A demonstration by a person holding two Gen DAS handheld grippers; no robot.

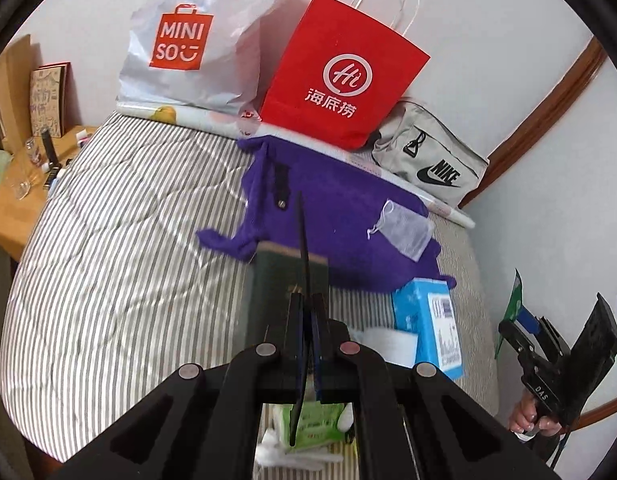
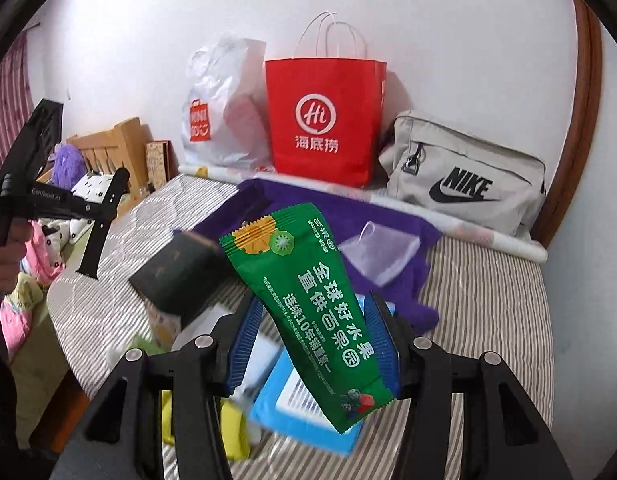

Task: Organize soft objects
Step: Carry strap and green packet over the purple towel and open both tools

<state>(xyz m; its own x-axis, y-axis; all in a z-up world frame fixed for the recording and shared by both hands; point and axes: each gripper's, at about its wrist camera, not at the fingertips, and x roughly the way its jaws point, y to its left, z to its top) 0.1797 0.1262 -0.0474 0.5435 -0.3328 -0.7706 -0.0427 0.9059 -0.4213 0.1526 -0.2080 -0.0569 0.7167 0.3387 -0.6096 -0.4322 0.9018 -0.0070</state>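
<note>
Right wrist view: right hand-held gripper (image 2: 312, 344) clasped a green snack pouch (image 2: 304, 312), pouch tilted, top toward 11 o'clock, above the striped bed (image 2: 488, 304).
Left wrist view: left hand-held gripper (image 1: 306, 320) clenched on a thin dark sheet (image 1: 302, 248), seen edge-on; what it was, can't tell.
Purple cloth (image 1: 340, 208): flat on bed, 12 o'clock of left gripper; small mesh pouch (image 1: 400, 228) on it.
Dark green box (image 1: 284, 276): just beyond left gripper tips.
Blue pack (image 1: 428, 320): at 3 o'clock, on bed.
Wall side: red paper bag (image 1: 340, 72), white plastic bag (image 1: 196, 48) at its 9 o'clock, grey bag (image 1: 428, 160) at its 4 o'clock.
</note>
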